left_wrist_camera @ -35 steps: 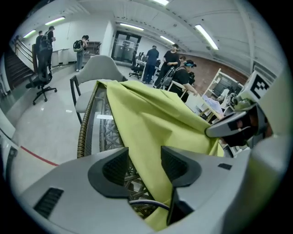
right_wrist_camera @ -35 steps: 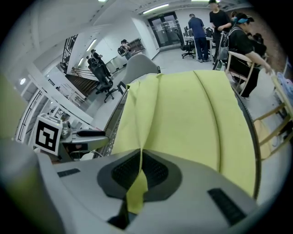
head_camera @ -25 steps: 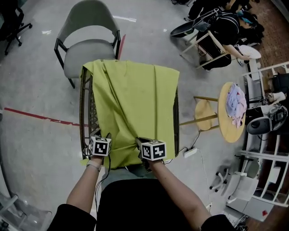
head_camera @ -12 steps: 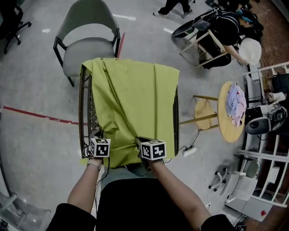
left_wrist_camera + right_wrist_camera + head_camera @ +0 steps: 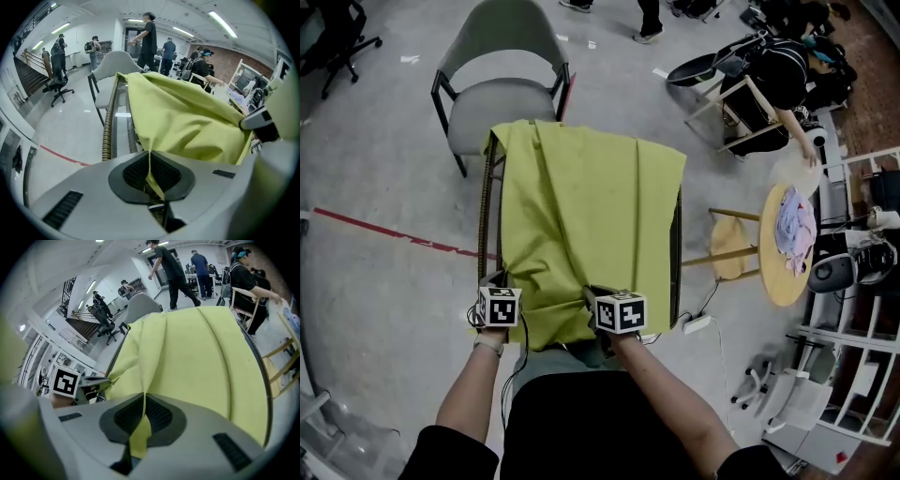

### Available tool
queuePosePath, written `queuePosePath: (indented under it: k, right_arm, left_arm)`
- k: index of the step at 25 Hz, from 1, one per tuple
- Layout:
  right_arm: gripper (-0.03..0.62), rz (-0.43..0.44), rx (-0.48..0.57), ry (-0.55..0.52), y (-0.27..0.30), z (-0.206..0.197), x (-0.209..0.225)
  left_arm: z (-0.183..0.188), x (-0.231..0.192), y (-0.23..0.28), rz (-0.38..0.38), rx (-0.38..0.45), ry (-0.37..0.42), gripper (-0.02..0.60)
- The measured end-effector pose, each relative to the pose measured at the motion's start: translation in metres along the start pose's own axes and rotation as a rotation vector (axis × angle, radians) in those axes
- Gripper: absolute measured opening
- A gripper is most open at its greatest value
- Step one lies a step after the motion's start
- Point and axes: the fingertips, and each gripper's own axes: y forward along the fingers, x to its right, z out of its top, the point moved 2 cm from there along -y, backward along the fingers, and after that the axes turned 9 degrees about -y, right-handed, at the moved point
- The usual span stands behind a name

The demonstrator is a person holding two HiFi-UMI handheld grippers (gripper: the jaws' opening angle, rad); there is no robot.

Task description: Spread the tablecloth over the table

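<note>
At the table's (image 5: 484,217) near edge, the yellow-green tablecloth (image 5: 581,206) is pinched by the left gripper (image 5: 150,155), whose jaws have just been closing, and by the right gripper (image 5: 144,400); most of the tabletop is hidden beneath it.

Table (image 5: 485,211) top mostly under tablecloth (image 5: 591,216), person (image 5: 649,21) cut off by top edge

The tablecloth (image 5: 586,211) lies on the table (image 5: 484,220), chair (image 5: 502,98) behind.
</note>
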Motion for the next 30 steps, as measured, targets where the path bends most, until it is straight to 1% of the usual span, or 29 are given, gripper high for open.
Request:
queuePosePath:
  k: [6,13,20,30]
  right_arm:
    - [0.017,0.034,-0.021,-0.054,0.02,0.005,-0.027]
    - [0.017,0.072,-0.039,-0.134,0.035,0.02,-0.063]
    - [0.017,0.124,-0.051,-0.219,0.05,0.036,-0.103]
    - [0.017,0.202,-0.074,-0.325,0.071,0.045,-0.162]
  left_arm:
    - [0.0,-0.045,-0.019,0.051,0.041,-0.051,0.02]
    - [0.005,-0.086,-0.044,0.106,0.09,-0.07,0.019]
    - [0.009,-0.136,-0.07,0.168,0.128,-0.101,0.02]
    - [-0.003,-0.194,-0.099,0.25,0.157,-0.158,0.02]
